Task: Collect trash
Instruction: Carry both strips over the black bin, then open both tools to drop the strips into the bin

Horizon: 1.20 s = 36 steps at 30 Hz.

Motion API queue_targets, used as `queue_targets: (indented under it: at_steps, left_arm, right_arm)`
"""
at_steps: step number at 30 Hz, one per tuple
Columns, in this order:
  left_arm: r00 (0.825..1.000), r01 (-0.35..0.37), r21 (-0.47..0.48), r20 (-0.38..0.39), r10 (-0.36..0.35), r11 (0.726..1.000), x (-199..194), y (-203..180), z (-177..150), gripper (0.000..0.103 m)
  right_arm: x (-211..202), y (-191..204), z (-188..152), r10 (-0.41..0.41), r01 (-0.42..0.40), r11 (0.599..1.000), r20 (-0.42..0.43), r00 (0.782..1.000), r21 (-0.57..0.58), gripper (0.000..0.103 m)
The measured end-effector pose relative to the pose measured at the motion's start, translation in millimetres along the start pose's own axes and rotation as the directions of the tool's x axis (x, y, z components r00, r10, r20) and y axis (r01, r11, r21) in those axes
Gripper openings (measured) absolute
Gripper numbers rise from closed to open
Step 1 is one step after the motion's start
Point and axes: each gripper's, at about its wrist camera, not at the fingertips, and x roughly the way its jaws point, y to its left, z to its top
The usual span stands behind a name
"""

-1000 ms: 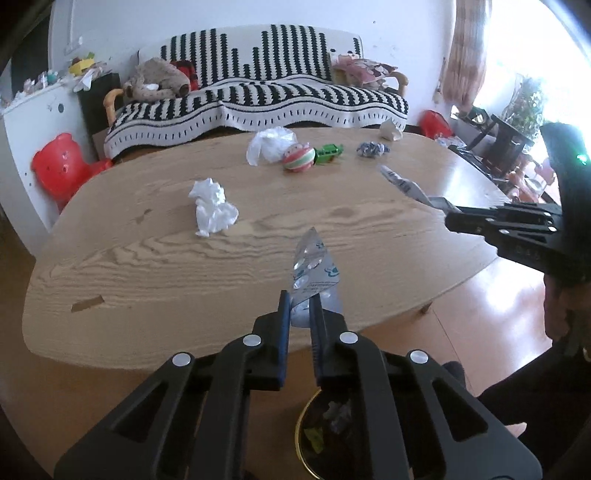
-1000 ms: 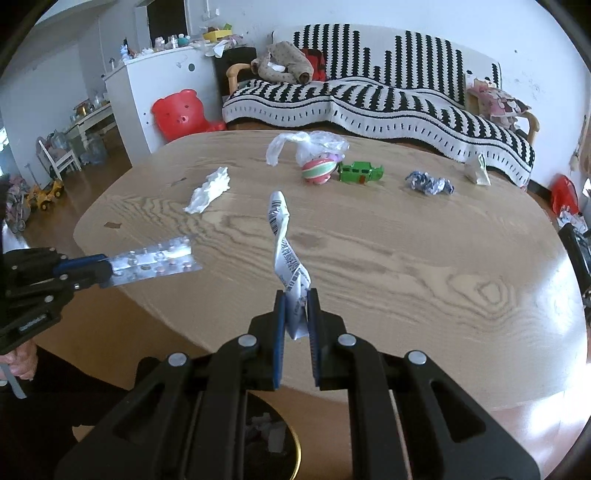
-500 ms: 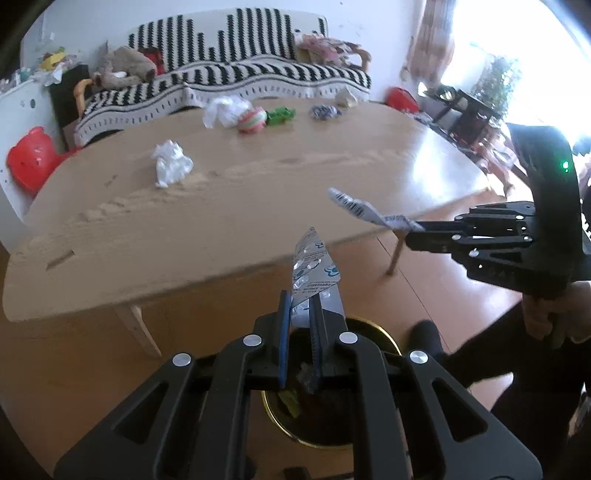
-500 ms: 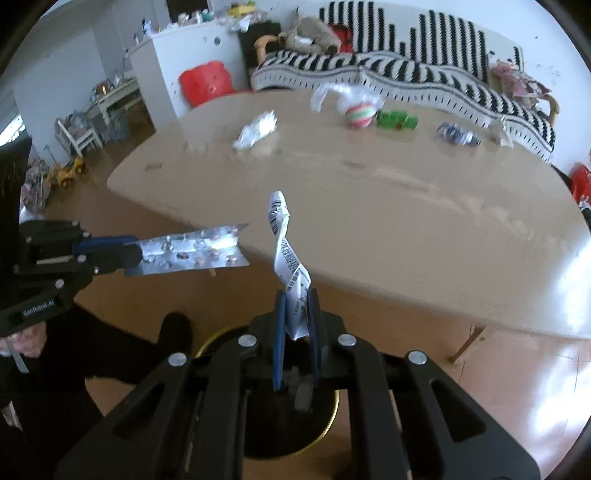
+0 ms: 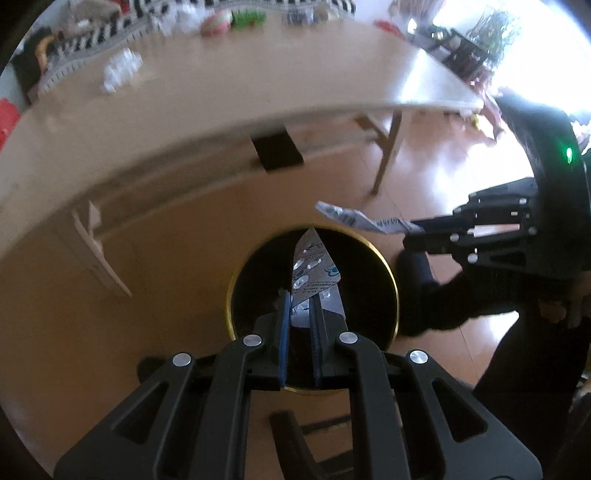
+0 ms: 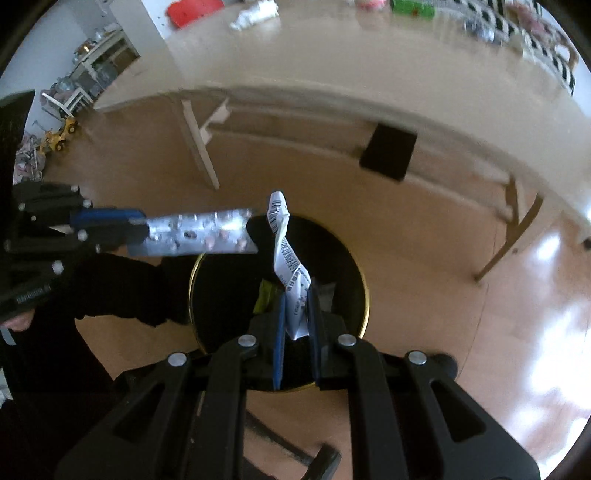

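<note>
Clamping a silver foil blister pack [image 5: 314,273], the left hand-held gripper [image 5: 299,314] points steeply down over a round black trash bin w/ gold rim [image 5: 384,266] on the wood floor; pack sticks out from between the blue pads toward 12 o'clock, its tip reaching the bin's far rim in the left wrist view. Right hand-held gripper [image 6: 295,314] is clenched on a crumpled white paper strip w/ black barcode print [image 6: 286,251], also hanging above the bin's mouth [image 6: 364,295]. In the left wrist view the right gripper [image 5: 413,230] comes in from 3 o'clock, paper strip [image 5: 354,218] poking toward 9 o'clock, just past the bin's far rim. In the right wrist view the left gripper [image 6: 136,229] enters from 9 o'clock w/ the blister pack [image 6: 207,236], its end nearly meeting the strip's top, near the bin's 10 o'clock rim. Inside the bin: some scraps, incl. a yellow-green bit [image 6: 264,299], otherwise dark. Light wooden counter [image 5: 229,92] arcs across the top at 12 o'clock, blurred; on it a crumpled white tissue [image 5: 120,68], a pink-green ball [image 5: 218,22] & a green toy [image 5: 247,18]. Person's dark sleeve [image 6: 122,288] shows below the left gripper.
</note>
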Motion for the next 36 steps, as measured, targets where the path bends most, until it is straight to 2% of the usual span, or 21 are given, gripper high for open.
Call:
queue_targets:
  at_steps: [3, 7, 23, 25, 26, 27, 28, 29, 30, 36]
  left_arm:
    - [0.998, 0.013, -0.022, -0.062, -0.015, 1.000, 16.0, 1.3, -3.4, 0.009]
    - [0.994, 0.027, -0.035, -0.106, -0.030, 0.999, 27.4, -0.4, -6.3, 0.009]
    - [0.992, 0.014, -0.049, -0.122, -0.020, 0.999, 32.9, -2.6, 3.7, 0.011]
    - [0.992, 0.007, -0.059, -0.126, -0.014, 0.998, 34.0, -1.4, 5.2, 0.020]
    - [0.992, 0.002, -0.065, -0.127, -0.010, 0.998, 34.2, -0.6, 5.7, 0.038]
    - [0.993, -0.004, -0.071, -0.122, -0.004, 0.997, 33.5, 0.1, 6.5, 0.057]
    - [0.994, -0.009, -0.073, -0.113, 0.001, 0.997, 32.2, -0.2, 7.2, 0.062]
    - [0.995, -0.015, -0.069, -0.104, 0.008, 0.998, 30.5, -0.6, 7.7, 0.066]
    - [0.995, -0.022, -0.059, -0.099, 0.016, 0.998, 29.3, -1.7, 8.5, 0.066]
    - [0.995, -0.028, -0.032, -0.094, 0.025, 0.999, 28.5, -5.8, 9.1, 0.071]
  right_arm:
    - [11.6, -1.3, -2.6, 0.016, -0.015, 1.000, -0.047, 0.999, 0.019, 0.012]
    - [20.5, 3.0, -3.8, 0.019, -0.018, 1.000, -0.076, 0.997, 0.016, 0.012]
    - [24.5, 9.6, 0.5, 0.001, 0.000, 1.000, -0.081, 0.997, 0.008, 0.013]
    - [23.6, 9.3, 1.4, -0.007, 0.008, 1.000, -0.077, 0.997, 0.010, 0.016]
    - [23.3, 8.6, 1.9, -0.009, 0.010, 1.000, -0.075, 0.997, 0.014, 0.019]
    - [23.2, 7.8, 2.2, -0.009, 0.011, 1.000, -0.075, 0.997, 0.018, 0.028]
    - [22.9, 7.2, 2.7, -0.008, 0.010, 1.000, -0.075, 0.997, 0.022, 0.035]
    - [21.7, 7.4, 3.1, -0.008, 0.010, 1.000, -0.069, 0.998, 0.025, 0.051]
    - [20.4, 7.8, 3.3, -0.011, 0.012, 1.000, -0.062, 0.998, 0.023, 0.056]
    - [15.1, 7.4, 5.8, -0.009, 0.010, 1.000, -0.037, 0.999, 0.028, 0.057]
